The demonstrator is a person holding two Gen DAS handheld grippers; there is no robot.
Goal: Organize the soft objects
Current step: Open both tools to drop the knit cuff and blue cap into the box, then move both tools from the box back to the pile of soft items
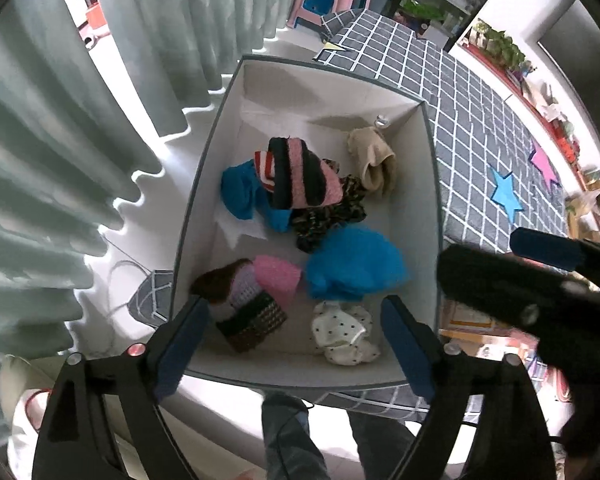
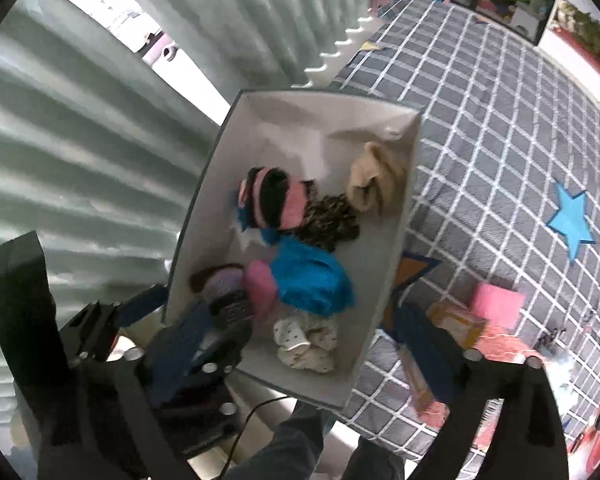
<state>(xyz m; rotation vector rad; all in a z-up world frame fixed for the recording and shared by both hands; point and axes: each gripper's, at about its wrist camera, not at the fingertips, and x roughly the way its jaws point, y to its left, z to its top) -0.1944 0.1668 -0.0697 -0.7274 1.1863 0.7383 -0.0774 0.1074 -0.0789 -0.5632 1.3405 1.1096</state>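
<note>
A white storage box (image 1: 204,184) (image 2: 204,184) with a grey rim sits below both grippers. Inside lie several soft items: a pink-and-black striped sock (image 1: 300,174) (image 2: 274,200), a blue cloth (image 1: 352,264) (image 2: 310,276), a beige sock (image 1: 374,162) (image 2: 374,182), a leopard-print piece (image 1: 332,216) (image 2: 332,218), a pink fuzzy sock (image 1: 278,274) (image 2: 260,286), a purple-brown knit sock (image 1: 242,300) and a white dotted sock (image 1: 344,332) (image 2: 304,344). My left gripper (image 1: 296,344) is open and empty over the box's near end. My right gripper (image 2: 304,352) is open and empty over the box's near right corner.
The box stands at the edge of a grey grid-pattern mat (image 1: 480,128) (image 2: 500,140) with blue stars (image 1: 506,194) (image 2: 572,222). Pale green curtains (image 1: 60,140) (image 2: 80,120) hang to the left. A pink block (image 2: 496,304) and orange packaging (image 2: 456,322) lie on the mat to the right.
</note>
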